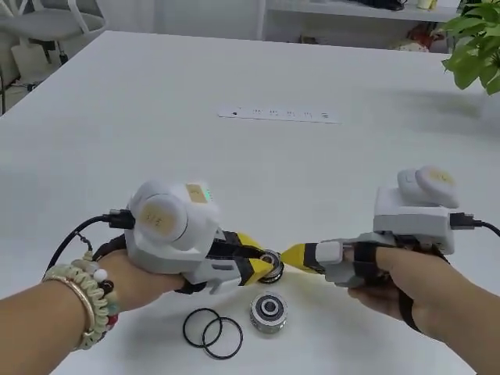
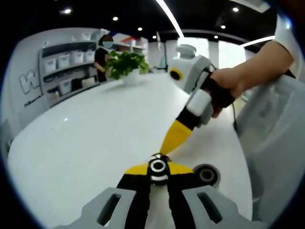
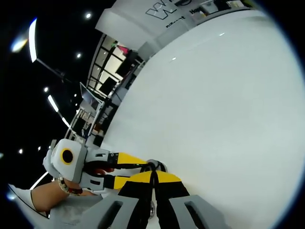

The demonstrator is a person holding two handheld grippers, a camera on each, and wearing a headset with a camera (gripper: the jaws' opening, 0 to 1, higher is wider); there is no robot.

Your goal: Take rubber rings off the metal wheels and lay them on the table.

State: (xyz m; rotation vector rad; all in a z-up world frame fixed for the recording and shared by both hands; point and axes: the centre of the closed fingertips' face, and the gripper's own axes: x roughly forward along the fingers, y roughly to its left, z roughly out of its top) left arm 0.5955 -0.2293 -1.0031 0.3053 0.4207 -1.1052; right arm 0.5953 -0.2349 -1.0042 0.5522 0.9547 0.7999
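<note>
Head view, lower centre | left gripper (image 1: 262, 269) clamped on shiny round metal wheel (image 1: 271, 264) | right gripper (image 1: 289, 256) pinched closed at its rim | second wheel (image 1: 268, 310), two thin black rubber rings (image 1: 212, 332) on white table (image 1: 234, 172).

Rings (image 1: 212, 332): on counter (image 1: 234, 172), overlapping, left of loose wheel (image 1: 268, 310).
Held wheel (image 1: 271, 266): between left tongs (image 1: 260, 266) and right tongs (image 1: 286, 255), behind loose wheel.
</note>
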